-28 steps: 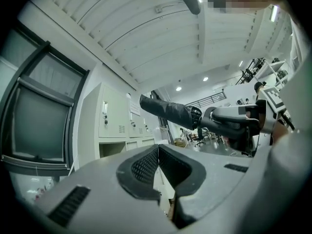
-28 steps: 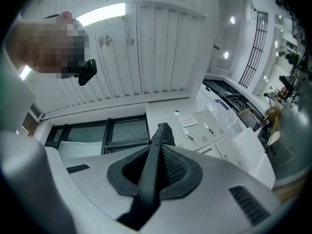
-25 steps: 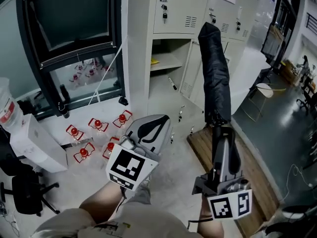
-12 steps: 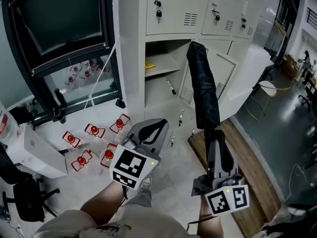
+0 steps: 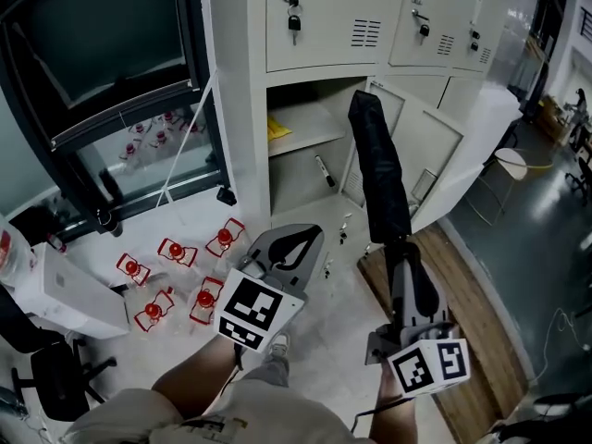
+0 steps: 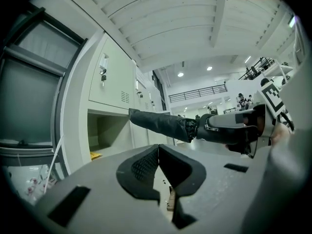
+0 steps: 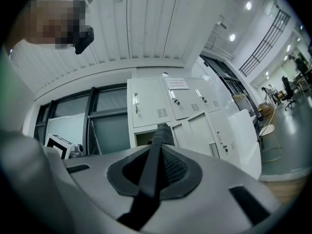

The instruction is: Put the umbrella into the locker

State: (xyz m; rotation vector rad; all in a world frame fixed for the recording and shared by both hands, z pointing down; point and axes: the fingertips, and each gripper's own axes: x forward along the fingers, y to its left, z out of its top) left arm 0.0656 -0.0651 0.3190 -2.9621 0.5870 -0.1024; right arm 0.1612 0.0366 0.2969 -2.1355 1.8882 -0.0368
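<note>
Approach step. The right gripper (image 5: 404,259) clamps the umbrella (image 5: 377,165) by its handle end, with the rolled black canopy sticking out ahead. The tip is at the mouth of the open locker (image 5: 294,176); I can't tell if it's inside yet. The umbrella is in the air, just beside the open door (image 5: 421,151). The left gripper (image 5: 292,239) has its jaws pressed together with nothing in them, low and left of the umbrella. Inside the locker there's a shelf (image 5: 310,118) with a yellow thing (image 5: 277,129) on it, and a pen (image 5: 321,170) below. Next move, as I judge it: aim the tip under the shelf, keep clear of the door edge, push in, then let go.
</note>
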